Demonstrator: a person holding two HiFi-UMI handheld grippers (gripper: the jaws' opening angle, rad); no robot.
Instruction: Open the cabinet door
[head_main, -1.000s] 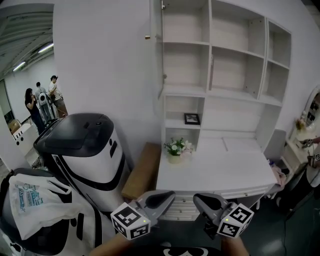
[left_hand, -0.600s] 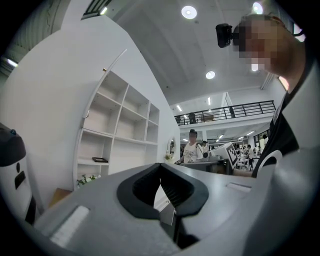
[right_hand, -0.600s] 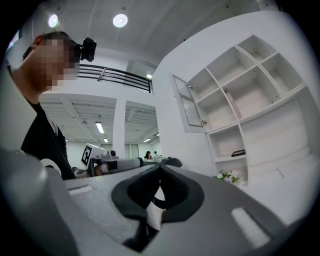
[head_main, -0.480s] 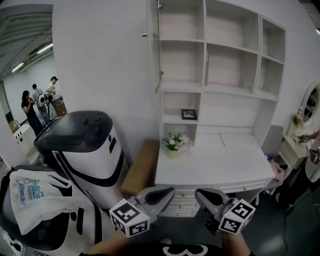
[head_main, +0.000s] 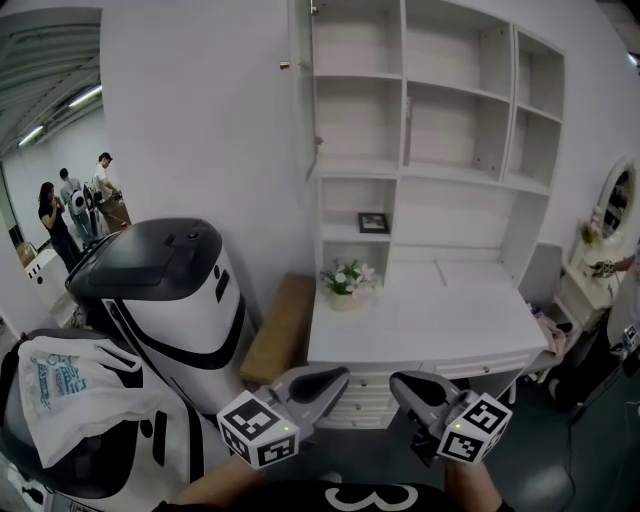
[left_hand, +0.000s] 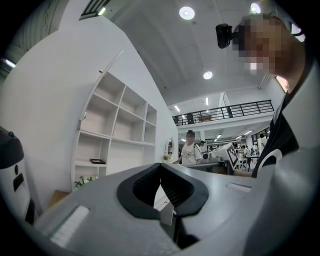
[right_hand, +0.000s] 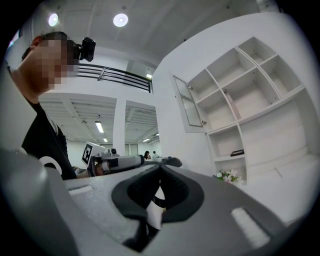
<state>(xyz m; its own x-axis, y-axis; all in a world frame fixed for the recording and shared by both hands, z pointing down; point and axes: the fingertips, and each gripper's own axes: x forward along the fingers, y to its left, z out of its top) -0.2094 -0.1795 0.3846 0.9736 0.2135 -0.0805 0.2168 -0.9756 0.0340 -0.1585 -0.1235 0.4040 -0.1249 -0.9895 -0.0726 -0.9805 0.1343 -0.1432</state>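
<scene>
Cabinet door (head_main: 304, 100) stands swung open at the upper left of the white shelf unit (head_main: 405, 172) above the tabletop (head_main: 440, 325), while left tongs (head_main: 335, 376) and right tongs (head_main: 400, 384), both closed and empty, hover well below it.

Round ceiling lights (left_hand: 187, 12) glare white in both gripper views, and strip lights (head_main: 88, 96) glow at the head view's far left; the white cabinet (head_main: 440, 130) is evenly lit, with soft shadow inside its shelves. Every view bows strongly and blackens at its corners; the floor (head_main: 560, 450) lies dim.
</scene>
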